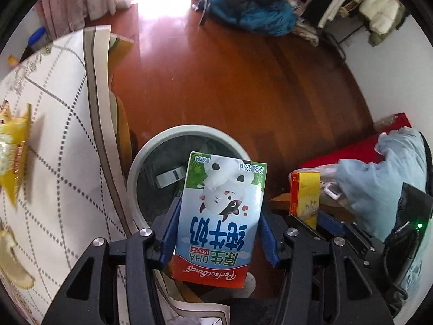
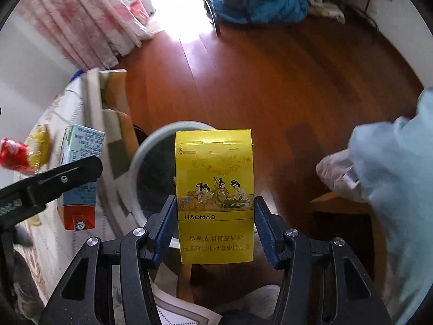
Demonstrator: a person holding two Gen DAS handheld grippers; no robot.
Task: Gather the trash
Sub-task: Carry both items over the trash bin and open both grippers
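Two hand-held tongs hover above a round grey trash bin [image 1: 135, 178] that stands on a red-brown wooden floor, just beside a bench [image 1: 67, 124] draped in a white dotted cloth. The left tongs [image 1: 219, 230] are closed on a small milk carton [image 1: 220, 216], its blue pads pressing both narrow sides, the carton upside down and poised over the bin's near rim. The right tongs [image 2: 215, 224] are likewise clamped on a yellow cigarette pack [image 2: 214, 195], held upright just beside the carton, also over the bin. Both items seem carried here so that letting go would drop them in. Inside the bin lies something pale, possibly a roll of tape; the view is too dim to be sure. A yellow snack wrapper [image 1: 13, 151] remains on the bench, likely still to collect.
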